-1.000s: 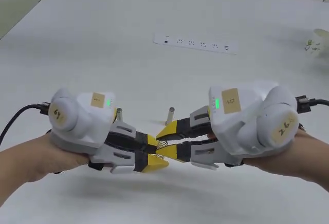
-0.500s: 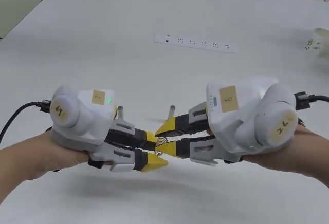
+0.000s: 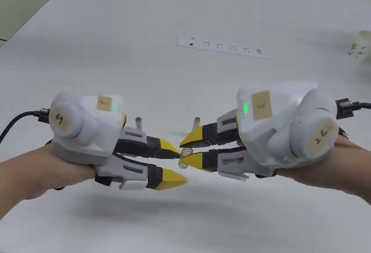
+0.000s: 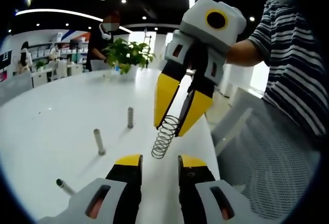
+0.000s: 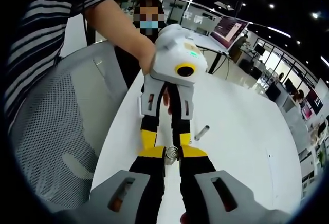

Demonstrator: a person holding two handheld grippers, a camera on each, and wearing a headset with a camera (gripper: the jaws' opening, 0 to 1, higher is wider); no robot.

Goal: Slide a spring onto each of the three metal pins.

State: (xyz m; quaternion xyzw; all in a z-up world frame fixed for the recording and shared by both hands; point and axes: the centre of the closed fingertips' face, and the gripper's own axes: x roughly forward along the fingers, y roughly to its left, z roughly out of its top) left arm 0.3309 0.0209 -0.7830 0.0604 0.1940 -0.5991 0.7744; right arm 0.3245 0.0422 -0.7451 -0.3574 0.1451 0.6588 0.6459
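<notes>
Steel spring pinched in right gripper jaws, upper end hidden; left gripper jaws parted, empty.

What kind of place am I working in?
Probably an open-plan office or showroom: a long white table with a power strip, a potted plant and a mesh chair.

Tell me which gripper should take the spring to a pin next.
Right. The right gripper is shut on the spring, while the left gripper has open jaws and holds nothing. A bare pin stands upright on the table, so the right one can probably go straight there.
</notes>
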